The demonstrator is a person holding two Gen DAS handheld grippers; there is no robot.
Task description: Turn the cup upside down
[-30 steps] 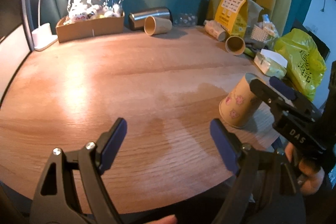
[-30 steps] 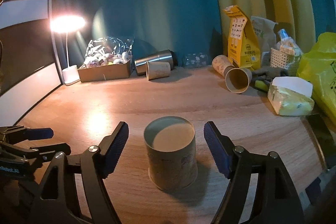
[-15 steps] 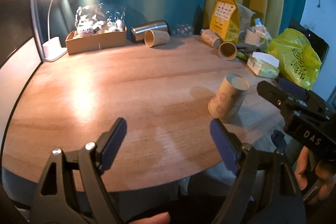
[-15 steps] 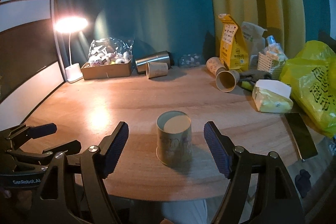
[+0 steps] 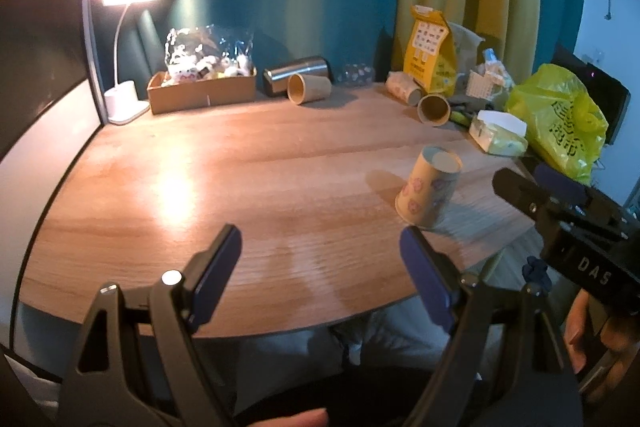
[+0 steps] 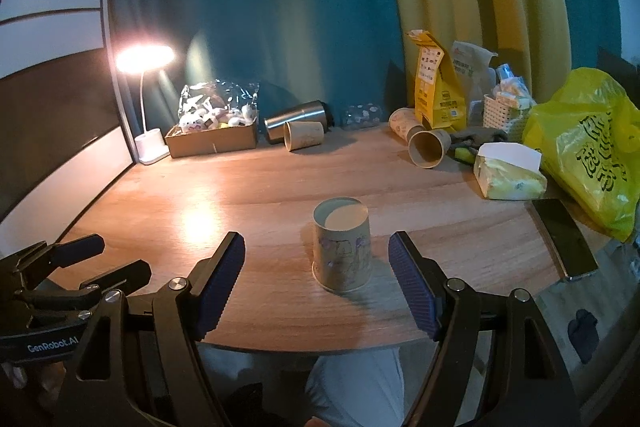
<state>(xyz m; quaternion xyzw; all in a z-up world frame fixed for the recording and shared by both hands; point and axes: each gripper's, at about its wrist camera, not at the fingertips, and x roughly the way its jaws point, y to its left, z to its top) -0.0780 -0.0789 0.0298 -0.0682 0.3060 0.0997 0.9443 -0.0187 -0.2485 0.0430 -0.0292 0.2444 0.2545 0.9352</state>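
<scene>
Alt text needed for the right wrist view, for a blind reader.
A patterned paper cup stands upside down near the front edge of a wooden table, just ahead of the open right gripper. The open left gripper shows at lower left.

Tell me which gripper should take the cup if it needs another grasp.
Right. The right gripper is open and lined up with the cup straight ahead; for the left gripper, also open, the cup stands off to its right.

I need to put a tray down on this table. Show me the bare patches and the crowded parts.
Bare wood runs from the lamp and cardboard box at the back down to the near edge, left of the upside-down cup. The right side is crowded: lying cups, tissue pack, yellow bag, phone.
</scene>
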